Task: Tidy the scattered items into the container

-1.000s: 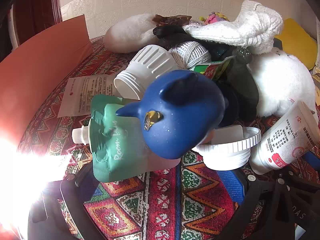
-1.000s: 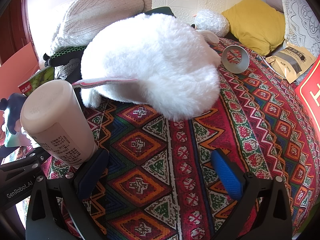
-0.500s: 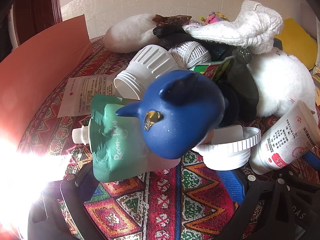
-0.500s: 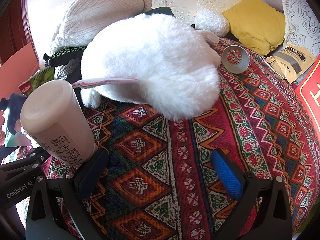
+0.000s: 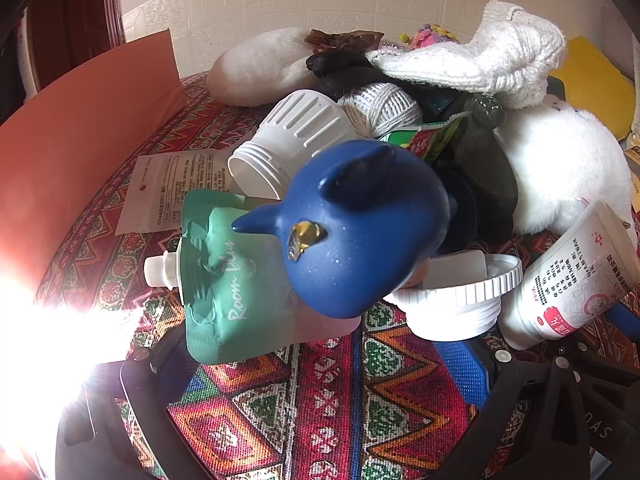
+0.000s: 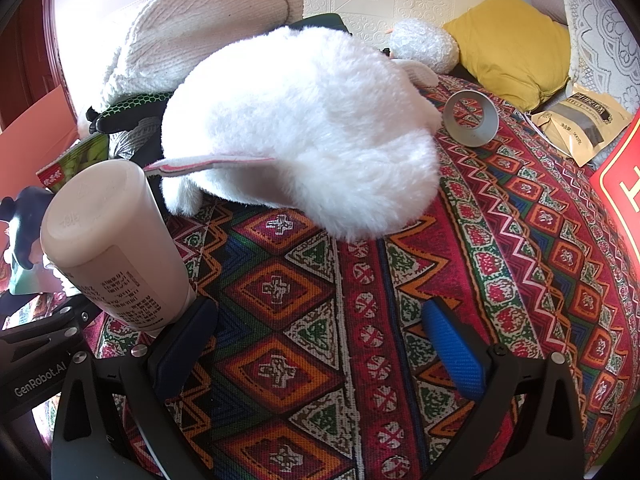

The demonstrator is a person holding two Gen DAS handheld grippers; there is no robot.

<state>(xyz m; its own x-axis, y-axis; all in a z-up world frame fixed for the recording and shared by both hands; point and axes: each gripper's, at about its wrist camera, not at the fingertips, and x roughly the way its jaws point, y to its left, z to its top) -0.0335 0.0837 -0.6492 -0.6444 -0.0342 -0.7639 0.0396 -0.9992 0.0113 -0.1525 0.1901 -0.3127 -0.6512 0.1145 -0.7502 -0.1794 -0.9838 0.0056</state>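
- Both cameras look over a red patterned woven cloth (image 6: 500, 248) covered with clutter; no container can be made out in either view.
- The left wrist view alone shows a glossy blue horned toy head (image 5: 360, 228) resting on a green spouted pouch (image 5: 228, 276), with a white ribbed screw cap (image 5: 460, 300) just beside it.
- Behind the toy head lie a white ribbed jar (image 5: 288, 140), a ball of white string (image 5: 384, 106) and a white knitted hat (image 5: 488, 56).
- The left gripper (image 5: 316, 364) is spread wide and holds nothing; glare hides part of its left finger.
- A fluffy white plush toy (image 6: 304, 128) fills the right wrist view, which alone shows a small grey cup (image 6: 472, 118) lying beyond it.
- A white printed bottle (image 6: 112, 244) lies beside the plush toy, touching one finger of the right gripper (image 6: 320, 340), whose blue pads (image 6: 456, 348) stand wide apart, empty.
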